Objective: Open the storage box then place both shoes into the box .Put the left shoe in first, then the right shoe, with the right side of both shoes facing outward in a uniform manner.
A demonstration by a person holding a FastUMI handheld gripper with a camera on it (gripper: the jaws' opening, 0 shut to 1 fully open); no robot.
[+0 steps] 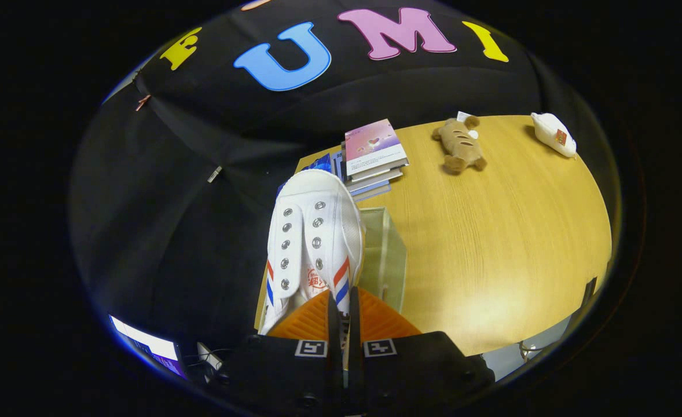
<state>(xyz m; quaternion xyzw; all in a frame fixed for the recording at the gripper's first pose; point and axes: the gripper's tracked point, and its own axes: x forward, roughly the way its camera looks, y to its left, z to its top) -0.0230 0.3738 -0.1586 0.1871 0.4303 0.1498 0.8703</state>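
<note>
Gripper (344, 315) clamped together on the white shoe (312, 237).
Storage box (382, 255) at 1 o'clock; books (373, 153), plush toy (458, 145) beyond.

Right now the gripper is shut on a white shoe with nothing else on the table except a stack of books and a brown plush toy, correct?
Not quite. The gripper view shows the gripper shut on the white shoe, the stack of books and the brown plush toy, but the table also holds a white pouch and a translucent box.
</note>
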